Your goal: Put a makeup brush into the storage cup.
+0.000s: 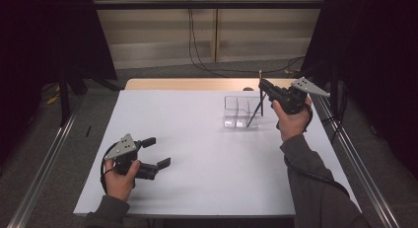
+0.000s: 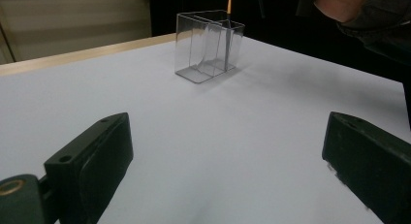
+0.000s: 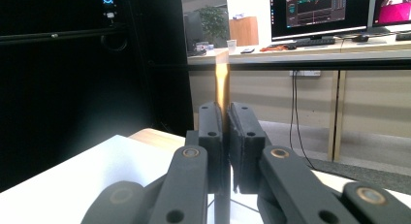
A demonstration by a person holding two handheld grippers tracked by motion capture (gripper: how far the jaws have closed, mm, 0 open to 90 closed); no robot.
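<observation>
The white table point(image 1: 207, 159) is taking up most of the high view, and toward two o'clock on it a clear divided box point(image 1: 241, 111) is standing upright. The right gripper point(image 1: 261, 87) is hovering at about one o'clock from that box, over its far right corner, its jaws pressing together on a thin pencil-like stick point(image 1: 261, 97). The stick is running almost straight up and down, its long axis vertical: the pale wooden end is pointing to twelve o'clock above the jaws, while the dark lower end is reaching down to six o'clock into the box's right compartment. In the right gripper view the stick point(image 3: 222, 90) is rising between the two closed pads. The left gripper point(image 1: 158, 152) is sitting low at about eight o'clock on the table, well apart from the box, jaws spreading wide with nothing between them.
</observation>
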